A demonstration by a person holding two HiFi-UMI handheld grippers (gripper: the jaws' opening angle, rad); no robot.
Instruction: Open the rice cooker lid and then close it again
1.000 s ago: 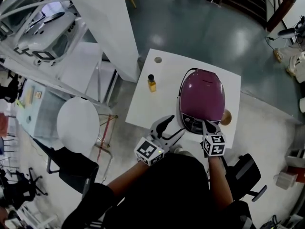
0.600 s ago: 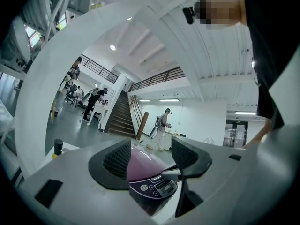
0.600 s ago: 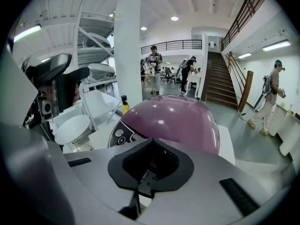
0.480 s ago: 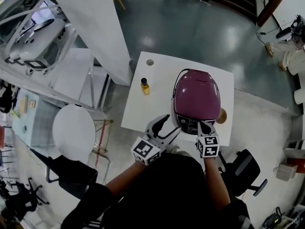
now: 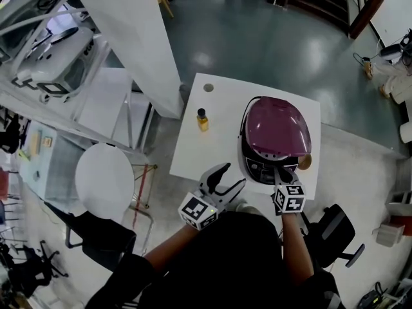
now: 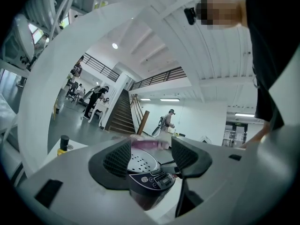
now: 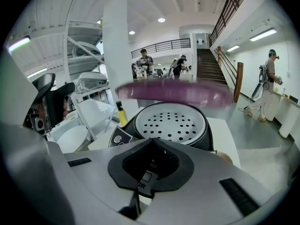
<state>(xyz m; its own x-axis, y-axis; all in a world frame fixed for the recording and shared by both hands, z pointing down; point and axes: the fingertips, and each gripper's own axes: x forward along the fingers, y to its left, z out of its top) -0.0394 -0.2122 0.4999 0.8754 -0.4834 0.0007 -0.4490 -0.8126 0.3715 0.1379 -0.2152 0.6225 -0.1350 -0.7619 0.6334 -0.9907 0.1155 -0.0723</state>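
On the white table [image 5: 212, 140] in the head view we see the rice cooker [image 5: 273, 153], purple lid [image 5: 278, 126] part-raised — the left gripper view shows our left gripper [image 6: 151, 157] wide and empty — the right gripper view, our right gripper [image 7: 151, 146] pinched together at the front panel [image 7: 121, 136].

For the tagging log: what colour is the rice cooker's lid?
Purple lid, clearest in the head view.

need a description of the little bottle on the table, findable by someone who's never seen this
Find the white square table in front of the person, with the purple-lidded rice cooker on it. The bottle stands upright alone on the table's left part, apart from the cooker: small, yellow, with a black cap.
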